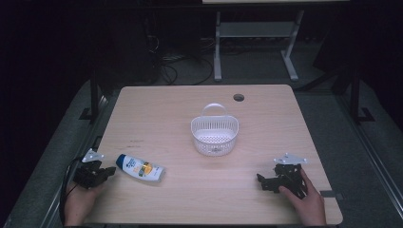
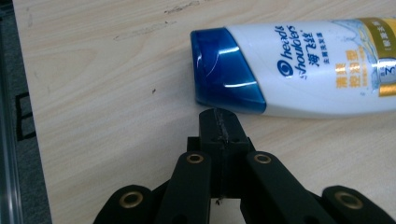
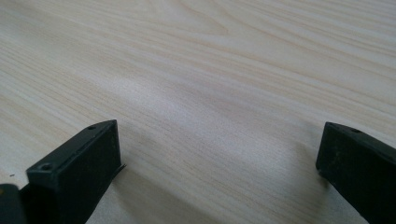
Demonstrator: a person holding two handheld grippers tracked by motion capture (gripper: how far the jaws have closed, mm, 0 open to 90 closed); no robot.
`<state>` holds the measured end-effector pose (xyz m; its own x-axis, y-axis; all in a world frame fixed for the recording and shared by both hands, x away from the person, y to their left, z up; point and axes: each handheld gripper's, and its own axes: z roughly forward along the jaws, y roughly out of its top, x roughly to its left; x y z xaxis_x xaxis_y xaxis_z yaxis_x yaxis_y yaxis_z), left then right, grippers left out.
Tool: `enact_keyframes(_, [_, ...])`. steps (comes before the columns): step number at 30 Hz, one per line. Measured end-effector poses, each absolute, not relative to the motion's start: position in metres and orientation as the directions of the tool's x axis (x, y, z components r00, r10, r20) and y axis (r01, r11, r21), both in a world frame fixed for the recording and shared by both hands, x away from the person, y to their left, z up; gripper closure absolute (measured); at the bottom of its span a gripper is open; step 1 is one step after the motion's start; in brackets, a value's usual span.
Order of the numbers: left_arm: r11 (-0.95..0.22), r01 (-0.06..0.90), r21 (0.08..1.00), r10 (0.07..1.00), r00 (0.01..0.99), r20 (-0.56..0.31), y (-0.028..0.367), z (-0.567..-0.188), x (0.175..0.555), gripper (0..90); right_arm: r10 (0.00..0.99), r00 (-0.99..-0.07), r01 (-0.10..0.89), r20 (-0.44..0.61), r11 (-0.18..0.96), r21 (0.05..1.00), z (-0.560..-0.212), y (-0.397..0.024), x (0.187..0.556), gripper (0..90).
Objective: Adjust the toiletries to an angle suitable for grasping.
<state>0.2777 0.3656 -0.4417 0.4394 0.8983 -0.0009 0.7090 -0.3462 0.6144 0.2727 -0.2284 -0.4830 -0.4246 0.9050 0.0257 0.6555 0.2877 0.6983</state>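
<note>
Light wood table point(image 1: 199, 199), dark room around it. A white shampoo bottle point(image 1: 140, 168) with a blue cap point(image 1: 121, 161) lies flat on its side near the table's front left corner, cap end toward the left edge. In the left gripper view the bottle point(image 2: 317, 70) runs across the top of the picture, blue cap point(image 2: 224, 70) at its left end, yellow and blue label print on the white body.

Left claw point(image 1: 110, 170), held in the person's left hand point(image 1: 81, 199), sits low at the table's left edge, tips aimed at the bottle's cap end. Its jaws are pressed together, nothing between them. In the left gripper view the left claw point(image 2: 218, 122) tip sits just beside the lower edge of the cap; can't tell if it touches.

Right claw point(image 1: 260, 179), in the right hand point(image 1: 309, 202), rests near the front right of the table, well apart from the bottle, pointing toward the table's middle. In the right gripper view the right claw point(image 3: 219, 154) has its jaws wide apart, bare wood between them, nothing gripped.

A white slatted basket point(image 1: 215, 134) with a loop handle stands upright around the table's middle, apart from both claws and the bottle. A round cable hole point(image 1: 238, 97) sits near the far edge. A table frame point(image 1: 256, 42) and cables point(image 1: 180, 61) lie on the floor beyond.
</note>
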Motion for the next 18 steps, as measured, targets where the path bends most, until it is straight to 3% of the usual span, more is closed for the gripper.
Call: enact_keyframes(18, [-0.370,0.693,0.618,0.883,0.470,0.001,0.343,-0.442,0.315,90.0,0.905,-0.425,0.656,0.024,0.290,0.697,-0.483,-0.228,0.273,0.0])
